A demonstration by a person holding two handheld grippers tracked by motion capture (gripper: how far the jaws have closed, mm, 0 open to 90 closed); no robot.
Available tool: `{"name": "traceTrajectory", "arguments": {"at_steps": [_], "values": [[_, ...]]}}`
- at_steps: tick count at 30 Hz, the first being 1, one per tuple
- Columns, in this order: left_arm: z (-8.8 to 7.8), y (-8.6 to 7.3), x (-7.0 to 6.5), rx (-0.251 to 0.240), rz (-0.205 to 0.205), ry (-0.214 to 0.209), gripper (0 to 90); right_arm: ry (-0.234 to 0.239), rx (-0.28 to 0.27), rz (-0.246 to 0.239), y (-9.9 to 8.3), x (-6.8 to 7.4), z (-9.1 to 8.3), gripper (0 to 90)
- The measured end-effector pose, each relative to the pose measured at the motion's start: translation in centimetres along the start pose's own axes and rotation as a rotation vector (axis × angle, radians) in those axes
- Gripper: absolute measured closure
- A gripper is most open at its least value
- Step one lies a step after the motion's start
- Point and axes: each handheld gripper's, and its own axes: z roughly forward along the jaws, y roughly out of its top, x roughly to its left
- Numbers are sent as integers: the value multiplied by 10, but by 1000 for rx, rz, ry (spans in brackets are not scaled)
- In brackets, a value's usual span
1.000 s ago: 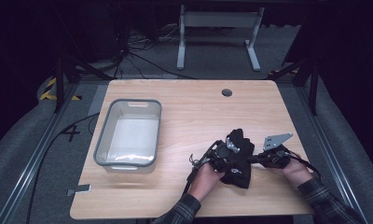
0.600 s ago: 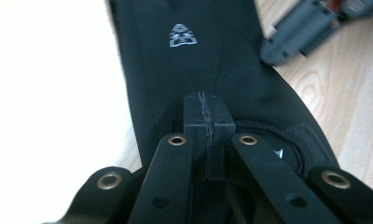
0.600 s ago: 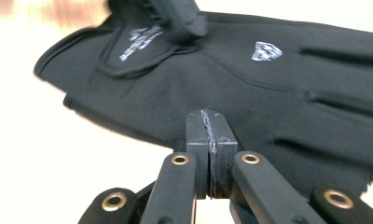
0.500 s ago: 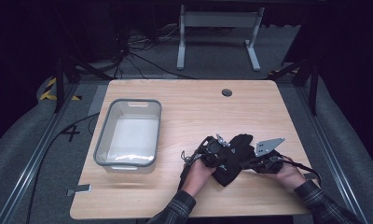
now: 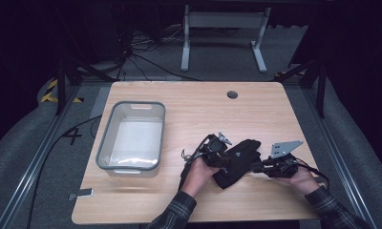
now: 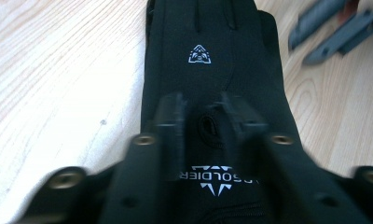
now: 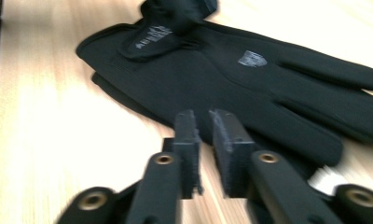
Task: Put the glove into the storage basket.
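Gloves (image 5: 237, 162), black and stacked one on the other, lie flat on the wooden surface (image 5: 198, 109), to the right of a grey bin (image 5: 132, 138) and well apart from it. In the left gripper view the upper glove (image 6: 212, 60) shows a small white emblem and white lettering near its cuff.

At the gloves' left end, the left hand-held gripper (image 5: 221, 153) has just been opening its jaws; in the left gripper view the left hand-held gripper (image 6: 202, 119) stands slightly spread over the cuff, the cloth between the jaws but not pinched.

At the gloves' right end, the right hand-held gripper (image 5: 254, 165) has also just been opening; in the right gripper view the right hand-held gripper (image 7: 204, 126) shows a narrow gap between its jaws, at the edge of the gloves (image 7: 231, 79), gripping nothing.
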Motion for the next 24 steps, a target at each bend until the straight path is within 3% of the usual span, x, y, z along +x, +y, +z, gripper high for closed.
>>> {"name": "traceTrajectory", "arguments": {"at_steps": [6, 12, 19, 24], "values": [[6, 7, -1, -3, 28, -31, 398, -94, -19, 61, -26, -7, -27, 543], [28, 10, -7, 56, 69, -26, 149, -196, -7, 124, -51, -19, -42, 337], [44, 14, -5, 77, 84, 2, 63, -253, 20, 147, -62, -30, -41, 223], [51, 11, -2, 91, 73, -17, 52, -270, 37, 146, -64, -32, -37, 178]]}}
